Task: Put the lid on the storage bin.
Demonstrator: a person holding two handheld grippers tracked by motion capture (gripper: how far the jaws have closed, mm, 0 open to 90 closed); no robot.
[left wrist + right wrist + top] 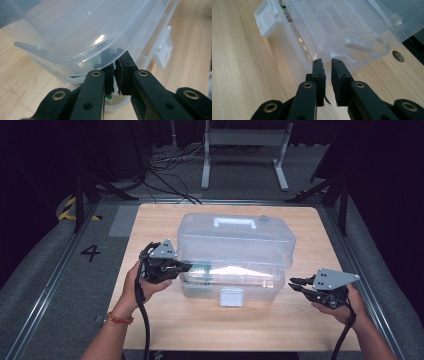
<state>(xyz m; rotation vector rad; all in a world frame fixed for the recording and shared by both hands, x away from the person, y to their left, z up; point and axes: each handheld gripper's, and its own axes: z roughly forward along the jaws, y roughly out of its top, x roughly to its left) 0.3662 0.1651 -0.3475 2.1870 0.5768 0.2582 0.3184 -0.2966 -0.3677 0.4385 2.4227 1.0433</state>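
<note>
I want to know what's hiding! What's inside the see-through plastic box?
Through the plastic box, something flat with green and white print shows near its left end. Glare and cloudy walls hide the rest, so I cannot tell what it is.

The big box (235,245) is looking like clear, smooth plastic that you can see through, it is shining where the light is hitting it, and its handle (235,222) and front latch (231,296) are looking like milky white plastic. The table (150,220) is showing pale wood with fine lines running along it, and it is looking smooth and not shiny. The left gripper (115,75) and the right gripper (327,75) are showing black, dull jaws with small shiny brass-coloured metal rings, each is wearing a flat grey plate on top, and the floor (45,285) around the table is looking like rough grey carpet.
</note>
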